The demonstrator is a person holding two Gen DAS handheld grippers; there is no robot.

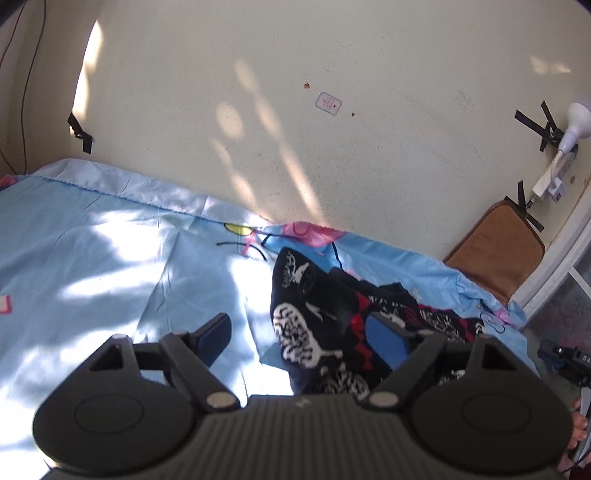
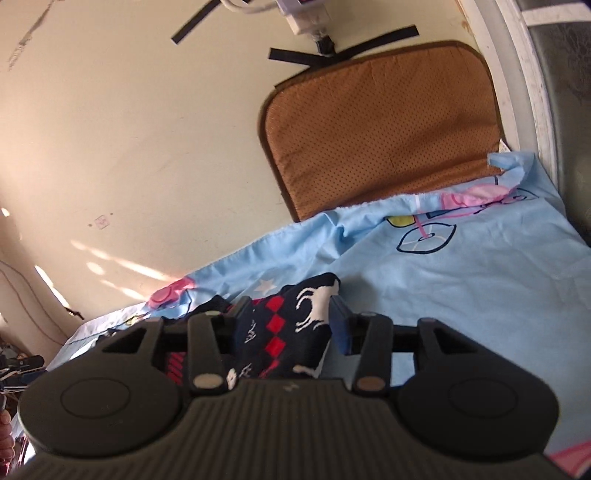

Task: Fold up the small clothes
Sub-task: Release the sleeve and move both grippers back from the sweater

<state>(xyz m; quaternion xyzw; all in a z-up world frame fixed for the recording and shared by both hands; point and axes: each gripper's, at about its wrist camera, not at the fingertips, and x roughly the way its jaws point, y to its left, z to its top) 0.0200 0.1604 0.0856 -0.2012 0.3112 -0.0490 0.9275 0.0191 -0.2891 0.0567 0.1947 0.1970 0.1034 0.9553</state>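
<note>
Left wrist view: left hand-held gripper (image 1: 301, 338) spread wide above the patterned garment (image 1: 321, 325) on the blue bedsheet (image 1: 92, 251). Right hand-held gripper (image 2: 290, 319) is parted, its fingers either side of the garment (image 2: 284, 332).

In the left wrist view the near part of the dark patterned garment (image 1: 317, 332) is hidden behind the body of the left hand-held gripper (image 1: 303, 334), and the print on the small sticker (image 1: 328, 103) on the wall is too small to read. In the right wrist view the garment (image 2: 291, 325) runs down behind the right hand-held gripper (image 2: 288, 317), so whether the fingers (image 2: 340, 325) actually press it cannot be told. The brown mat (image 2: 380, 125) has its lower edge hidden by the blue sheet (image 2: 461, 280), and the white plug (image 2: 306, 14) is cut off by the top edge.
</note>
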